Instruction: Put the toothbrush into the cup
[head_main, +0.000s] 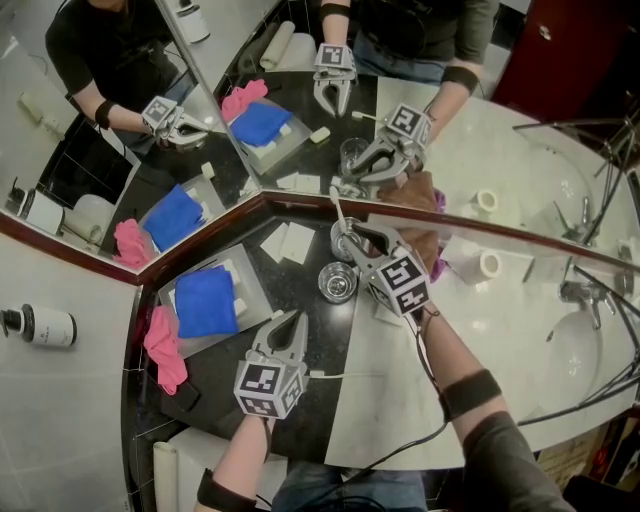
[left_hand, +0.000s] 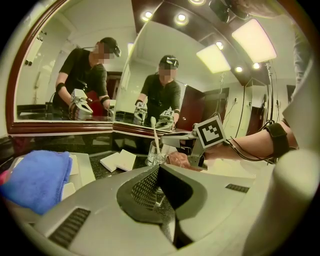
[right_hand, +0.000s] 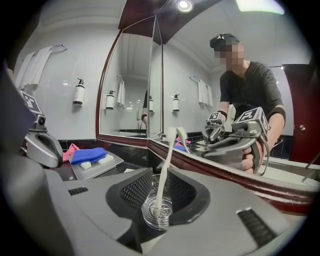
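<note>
A white toothbrush (head_main: 338, 212) stands handle-down in a clear glass cup (head_main: 346, 243) at the corner where the two mirrors meet. In the right gripper view the toothbrush (right_hand: 164, 170) leans in the cup (right_hand: 156, 212) between the jaws, with a gap on either side. My right gripper (head_main: 352, 238) is open around it and touches neither. My left gripper (head_main: 291, 320) hovers over the dark counter nearer to me, its jaws shut on nothing. Past its tips in the left gripper view I see the toothbrush (left_hand: 156, 140) and the right gripper (left_hand: 172, 141).
A second empty glass (head_main: 338, 282) stands just in front of the cup. A tray (head_main: 250, 285) with a blue cloth (head_main: 205, 300) and a pink cloth (head_main: 165, 350) lie at the left. White packets (head_main: 285, 243), a bottle (head_main: 40, 325), a sink tap (head_main: 580, 290).
</note>
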